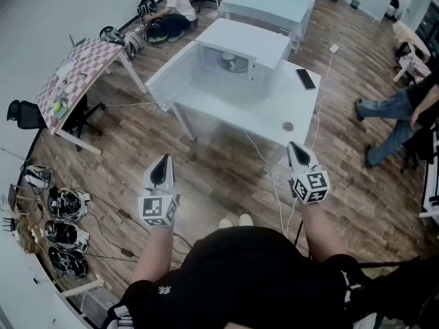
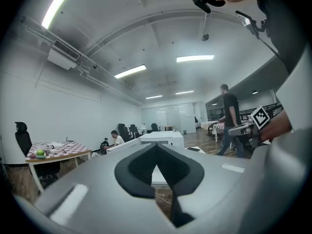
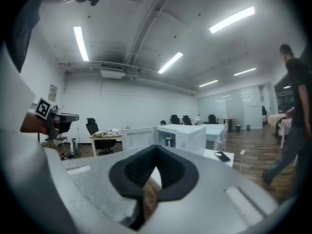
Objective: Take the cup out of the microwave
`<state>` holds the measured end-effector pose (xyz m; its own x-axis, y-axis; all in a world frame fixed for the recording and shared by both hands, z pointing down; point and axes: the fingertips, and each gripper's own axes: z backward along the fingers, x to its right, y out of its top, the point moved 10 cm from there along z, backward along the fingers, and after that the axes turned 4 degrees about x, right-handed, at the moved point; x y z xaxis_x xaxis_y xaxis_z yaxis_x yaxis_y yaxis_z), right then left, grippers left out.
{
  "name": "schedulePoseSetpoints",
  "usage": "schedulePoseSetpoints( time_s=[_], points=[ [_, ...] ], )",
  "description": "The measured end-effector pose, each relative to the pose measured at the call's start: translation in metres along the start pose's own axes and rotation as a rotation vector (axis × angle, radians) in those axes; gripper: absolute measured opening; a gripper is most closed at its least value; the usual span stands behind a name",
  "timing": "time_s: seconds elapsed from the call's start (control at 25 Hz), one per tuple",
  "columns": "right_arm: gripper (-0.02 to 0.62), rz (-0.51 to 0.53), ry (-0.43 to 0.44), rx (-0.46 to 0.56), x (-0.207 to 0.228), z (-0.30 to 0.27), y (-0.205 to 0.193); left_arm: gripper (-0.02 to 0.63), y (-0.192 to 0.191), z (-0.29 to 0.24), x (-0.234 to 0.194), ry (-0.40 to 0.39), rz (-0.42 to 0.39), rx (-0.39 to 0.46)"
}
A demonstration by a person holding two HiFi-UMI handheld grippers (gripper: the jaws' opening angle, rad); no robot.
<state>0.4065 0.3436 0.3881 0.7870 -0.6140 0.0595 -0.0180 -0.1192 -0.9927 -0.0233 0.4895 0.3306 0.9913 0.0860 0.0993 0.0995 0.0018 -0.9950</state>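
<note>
Left gripper (image 1: 164, 162) and right gripper (image 1: 295, 148) show jaws pressed together, empty; the cup (image 1: 230, 62) sits inside the open microwave (image 1: 264, 43), well ahead.

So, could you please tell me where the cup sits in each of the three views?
Head view: cup at top centre, inside the open microwave.
Left gripper view: cup not visible; microwave mid-frame.
Right gripper view: cup at centre, in the microwave cavity.
Shared landmark: the white microwave.

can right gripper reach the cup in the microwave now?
Probably not yet: the microwave door hangs open and the cup is unobstructed, but the right gripper is shut and well short of the table.
</note>
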Motion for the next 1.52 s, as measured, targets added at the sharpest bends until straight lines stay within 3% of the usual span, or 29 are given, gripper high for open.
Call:
schedulePoseSetpoints(
  time_s=[0.36, 0.6, 1.0, 1.52],
  points=[
    [0.0, -0.02, 0.022, 0.03, 0.035, 0.009, -0.007, 0.006, 0.01, -0.022, 0.041, -0.021, -0.041, 0.027],
    [0.0, -0.058, 0.037, 0.053, 0.059, 0.003, -0.017, 0.006, 0.003, -0.027, 0.059, 0.018, -0.053, 0.018],
    [0.0, -0.095, 0.111, 0.047, 0.054, -0.03, -0.032, 0.006, -0.016, -0.059, 0.066, -0.006, -0.061, -0.001],
    [0.0, -0.089, 0.1, 0.023, 0.036, -0.122, -0.032, 0.005, -0.029, -0.147, -0.003, -0.066, -0.055, 0.033]
  ],
)
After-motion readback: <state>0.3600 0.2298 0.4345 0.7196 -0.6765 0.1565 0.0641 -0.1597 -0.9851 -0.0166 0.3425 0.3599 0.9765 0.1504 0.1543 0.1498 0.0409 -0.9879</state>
